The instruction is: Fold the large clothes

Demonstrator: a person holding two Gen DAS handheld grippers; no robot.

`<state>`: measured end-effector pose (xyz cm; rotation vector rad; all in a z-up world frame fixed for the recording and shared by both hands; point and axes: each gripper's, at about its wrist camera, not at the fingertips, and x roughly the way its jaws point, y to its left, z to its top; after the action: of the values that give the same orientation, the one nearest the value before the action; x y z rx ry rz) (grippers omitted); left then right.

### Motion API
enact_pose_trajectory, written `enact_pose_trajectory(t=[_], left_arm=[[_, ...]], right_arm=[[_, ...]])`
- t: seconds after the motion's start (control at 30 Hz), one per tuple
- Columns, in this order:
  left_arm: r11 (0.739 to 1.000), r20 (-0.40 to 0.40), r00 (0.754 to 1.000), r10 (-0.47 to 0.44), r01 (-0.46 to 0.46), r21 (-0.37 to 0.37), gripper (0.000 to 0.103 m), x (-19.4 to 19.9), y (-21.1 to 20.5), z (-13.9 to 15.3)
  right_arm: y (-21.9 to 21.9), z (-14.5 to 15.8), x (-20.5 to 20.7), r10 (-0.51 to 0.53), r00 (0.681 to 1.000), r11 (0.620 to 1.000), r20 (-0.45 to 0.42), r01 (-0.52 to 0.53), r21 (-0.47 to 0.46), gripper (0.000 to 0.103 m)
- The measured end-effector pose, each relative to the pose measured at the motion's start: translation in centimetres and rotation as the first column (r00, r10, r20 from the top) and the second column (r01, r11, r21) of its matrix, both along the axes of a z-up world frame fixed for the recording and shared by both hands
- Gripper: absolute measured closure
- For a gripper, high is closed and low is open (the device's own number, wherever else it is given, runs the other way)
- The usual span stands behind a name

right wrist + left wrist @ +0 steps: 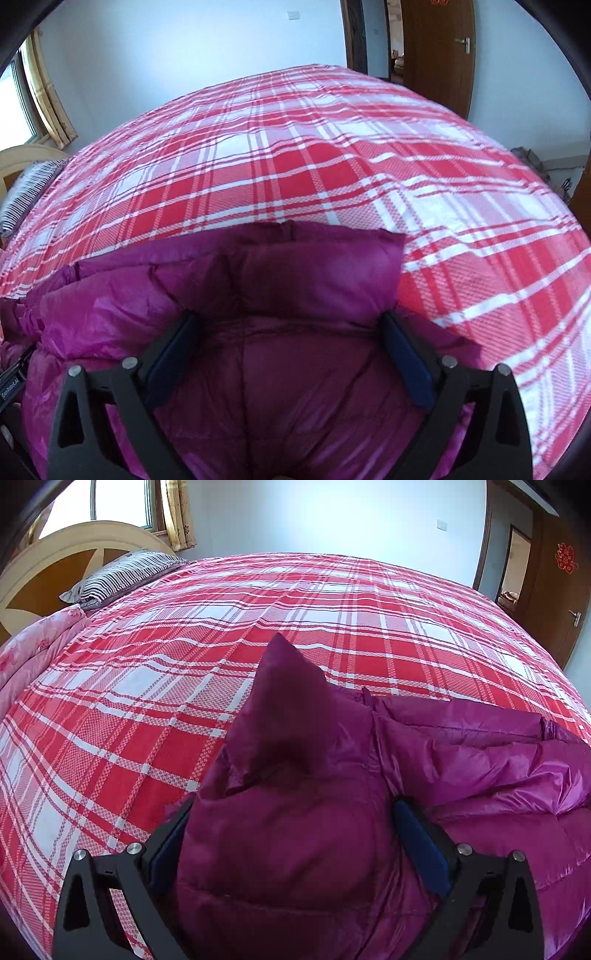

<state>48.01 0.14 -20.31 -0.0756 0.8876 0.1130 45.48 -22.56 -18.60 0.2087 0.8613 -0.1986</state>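
**Jacket bunched in the left gripper, right gripper wide over the other end**

Purple padding fills the near part of both views: a quilted jacket [480, 760] lies along the near edge of a bed [184, 686] with a red plaid cover, the rest of the bed bare but for a striped pillow [122, 574] and a pink quilt [33, 653] far off by the headboard.

The left gripper [291, 834] has a thick wad of the jacket between its pads, both pressed against the fabric, and a corner of it stands up in a peak beyond the fingertips. Judging by that, the wad is held raised so this end can be carried over the body of the jacket as a fold.

The right gripper [291, 347] stands spread wide over the jacket's right end, which lies flat under and between the fingers. Whether its pads touch the padding is unclear; no bunching shows, so I read it as holding nothing. It probably sits there to seize or pin this end.
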Motion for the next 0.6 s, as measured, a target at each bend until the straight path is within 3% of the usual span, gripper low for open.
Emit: enact_pose_trajectory(t=[0.2,0.3,0.43,0.6], left_arm=[[1.0,-0.002,1.0,-0.001,0.001,-0.016,0.001,-0.1,0.2,0.1],[0.996,-0.004,1.0,-0.027,0.026,-0.082,0.001,-1.1,1.0,1.1],[0.974,0.1,0.993,-0.065,0.085,-0.212,0.001,-6.9,3.8,4.1],[0.94,0.109,0.992,-0.07,0.102,-0.325,0.001,-13.2,7.3,3.3]], right_arm=[[6.5,3.1,-4.9,0.174,0.973,0.98,0.149,-0.186,0.067,0.006],[9.3,1.2,-5.4,0.224,0.969,0.974,0.105,-0.227,0.02,0.006],[10.7,-1.0,-5.2,0.228,0.972,0.97,0.053,-0.222,-0.101,0.006],[10.0,-1.5,-4.7,0.211,0.975,0.975,0.065,-0.206,-0.079,0.005]])
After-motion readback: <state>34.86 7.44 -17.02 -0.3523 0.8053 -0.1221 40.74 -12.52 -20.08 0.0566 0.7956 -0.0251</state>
